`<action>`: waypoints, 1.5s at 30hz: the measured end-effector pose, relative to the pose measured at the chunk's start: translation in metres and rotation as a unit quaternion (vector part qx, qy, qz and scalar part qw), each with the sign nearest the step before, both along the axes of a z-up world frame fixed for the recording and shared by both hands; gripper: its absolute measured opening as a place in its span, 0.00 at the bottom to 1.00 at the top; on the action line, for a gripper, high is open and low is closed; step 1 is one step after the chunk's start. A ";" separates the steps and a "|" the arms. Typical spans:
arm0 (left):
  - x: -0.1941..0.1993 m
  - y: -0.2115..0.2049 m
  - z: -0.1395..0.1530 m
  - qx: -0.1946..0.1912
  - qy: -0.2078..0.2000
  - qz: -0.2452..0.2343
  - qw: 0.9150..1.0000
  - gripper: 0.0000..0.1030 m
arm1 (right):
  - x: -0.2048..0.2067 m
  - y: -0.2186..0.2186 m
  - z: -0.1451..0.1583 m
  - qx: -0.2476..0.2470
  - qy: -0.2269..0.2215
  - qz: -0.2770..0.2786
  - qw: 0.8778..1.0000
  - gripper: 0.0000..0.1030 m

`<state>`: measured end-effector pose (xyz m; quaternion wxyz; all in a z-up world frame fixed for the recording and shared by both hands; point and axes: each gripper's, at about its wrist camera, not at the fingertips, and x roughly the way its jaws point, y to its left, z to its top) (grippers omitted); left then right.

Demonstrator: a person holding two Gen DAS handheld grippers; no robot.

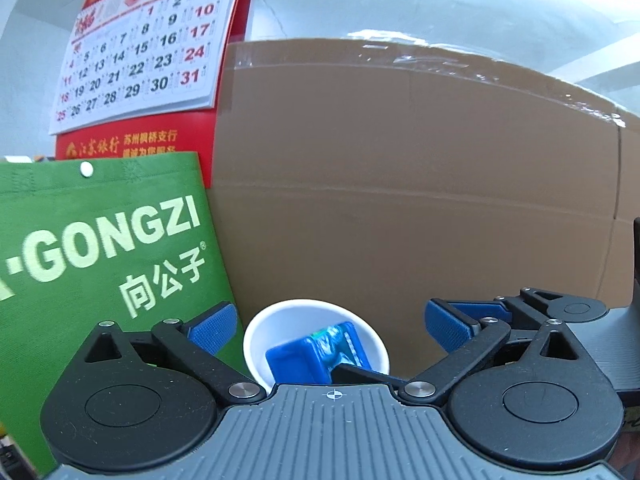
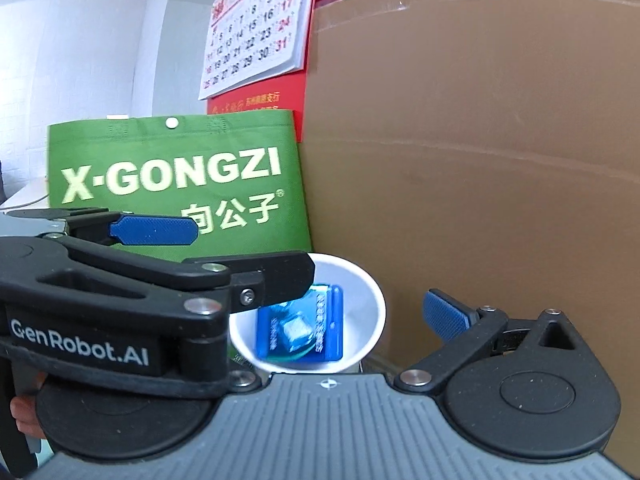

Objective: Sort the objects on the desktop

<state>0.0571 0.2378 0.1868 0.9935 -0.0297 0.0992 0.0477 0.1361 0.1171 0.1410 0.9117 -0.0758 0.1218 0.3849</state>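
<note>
A white paper cup point(image 1: 316, 316) stands in front of a big cardboard box and holds a blue packet point(image 1: 320, 354) with a small wrapped piece on it. My left gripper point(image 1: 330, 330) is open, its blue pads on either side of the cup and above it, empty. In the right wrist view the same cup point(image 2: 360, 300) and blue packet point(image 2: 304, 328) lie just ahead. My right gripper point(image 2: 340, 316) is open and empty. The left gripper point(image 2: 160, 264) crosses that view from the left, one blue finger point(image 2: 154, 231) over the cup's left side, hiding my right gripper's left finger.
A large brown cardboard box point(image 1: 420, 184) fills the back and right. A green X-GONGZI bag point(image 2: 176, 180) stands to the left of the cup. A red and white wall calendar point(image 1: 140, 44) hangs behind the bag, on a white wall.
</note>
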 end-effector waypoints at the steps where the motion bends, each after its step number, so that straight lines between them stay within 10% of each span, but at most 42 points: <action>1: -0.006 -0.002 0.001 0.002 0.002 0.001 1.000 1.00 | -0.006 -0.003 0.000 -0.005 0.000 -0.002 1.000 1.00; 25: -0.162 -0.084 -0.067 0.029 0.130 0.083 0.988 1.00 | -0.169 -0.095 -0.067 -0.065 0.041 -0.046 0.996 1.00; 45: -0.184 -0.104 -0.089 0.027 0.176 0.092 0.980 1.00 | -0.207 -0.114 -0.090 -0.087 0.048 -0.077 0.992 1.00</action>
